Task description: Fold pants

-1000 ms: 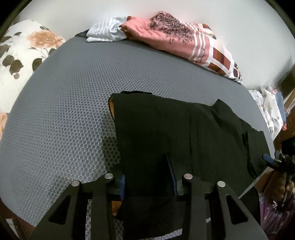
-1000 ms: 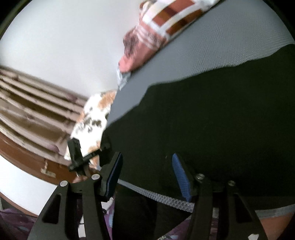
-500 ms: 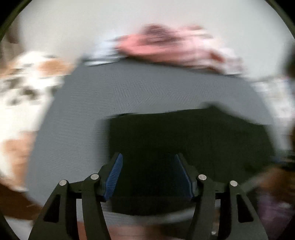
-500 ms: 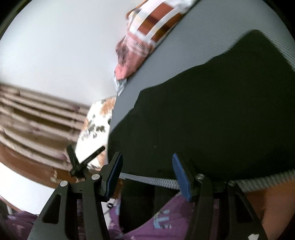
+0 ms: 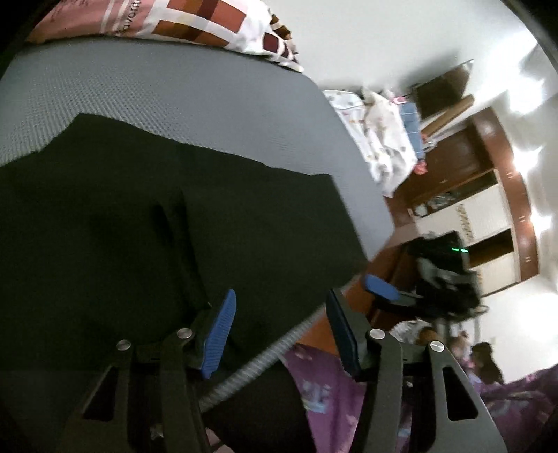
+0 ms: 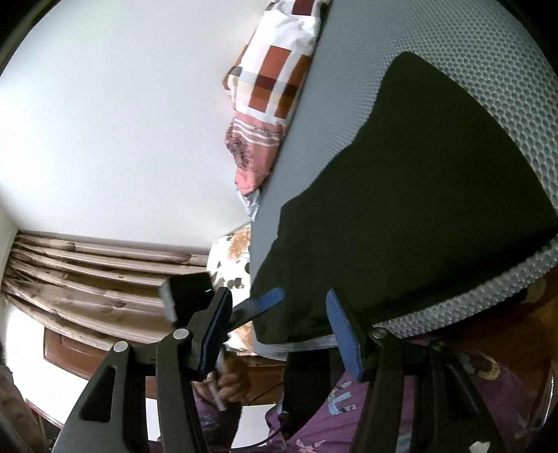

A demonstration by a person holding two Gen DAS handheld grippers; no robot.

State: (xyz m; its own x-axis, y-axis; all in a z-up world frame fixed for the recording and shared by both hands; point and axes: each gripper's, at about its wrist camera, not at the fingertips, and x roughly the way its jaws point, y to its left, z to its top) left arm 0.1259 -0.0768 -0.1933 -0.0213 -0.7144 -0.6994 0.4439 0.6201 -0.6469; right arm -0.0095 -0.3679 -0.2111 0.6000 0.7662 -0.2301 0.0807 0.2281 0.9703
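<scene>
The black pants (image 5: 167, 223) lie flat on the grey honeycomb mat (image 5: 174, 94), with part hanging over the near edge. They also show in the right wrist view (image 6: 418, 209). My left gripper (image 5: 280, 320) is open and empty, hovering over the pants' near right corner at the mat edge. My right gripper (image 6: 279, 317) is open and empty, just off the near edge of the mat by the pants' hanging part. The other gripper's blue finger (image 6: 261, 303) shows in the right wrist view.
A pink patterned pillow (image 5: 195, 24) lies at the mat's far edge, also in the right wrist view (image 6: 265, 104). A floral cushion (image 6: 230, 258) sits at the left. Clothes (image 5: 380, 139), wooden furniture (image 5: 464, 146) and a black device (image 5: 443, 271) lie to the right. The person's purple clothing (image 6: 348, 411) is close below.
My left gripper let go of the pants, opened and swung right toward the pants' right end. The right view rolled and drew back slightly; its gripper stayed open.
</scene>
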